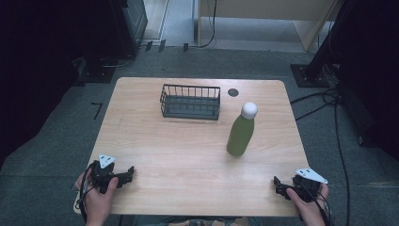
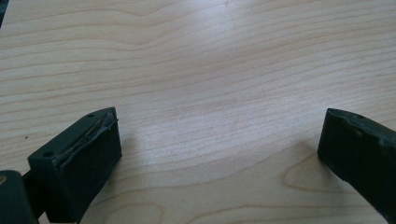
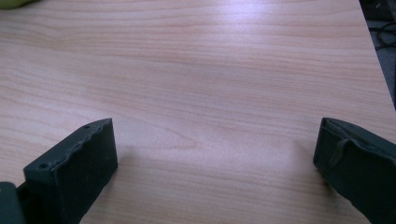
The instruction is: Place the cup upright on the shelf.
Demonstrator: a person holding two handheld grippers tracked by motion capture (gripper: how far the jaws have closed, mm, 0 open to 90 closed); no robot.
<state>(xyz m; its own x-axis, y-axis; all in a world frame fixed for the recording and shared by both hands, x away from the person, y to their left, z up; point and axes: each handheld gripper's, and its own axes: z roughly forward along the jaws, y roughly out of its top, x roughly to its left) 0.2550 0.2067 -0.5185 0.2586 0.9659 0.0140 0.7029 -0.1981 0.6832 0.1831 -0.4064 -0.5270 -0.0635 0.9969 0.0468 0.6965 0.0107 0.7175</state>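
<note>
A green bottle [image 1: 241, 134] with a white cap stands upright right of the table's middle. A dark wire basket [image 1: 190, 101] sits empty toward the far edge. At the near left corner a hand holds my left gripper [image 1: 128, 175] low over the wooden table [image 1: 179, 155]. In the left gripper view its jaws [image 2: 219, 140] stand wide apart over bare wood. My right gripper [image 1: 278, 186] rests at the near right corner, and its jaws [image 3: 215, 149] are also open with nothing between them. A green sliver of the bottle [image 3: 14, 3] shows at the right gripper view's top left.
A small dark round mark [image 1: 233, 92] lies on the table right of the basket. Cables [image 1: 329, 101] run over the grey floor to the right, and dark stands flank the table. The table's right edge [image 3: 376, 60] lies close to my right gripper.
</note>
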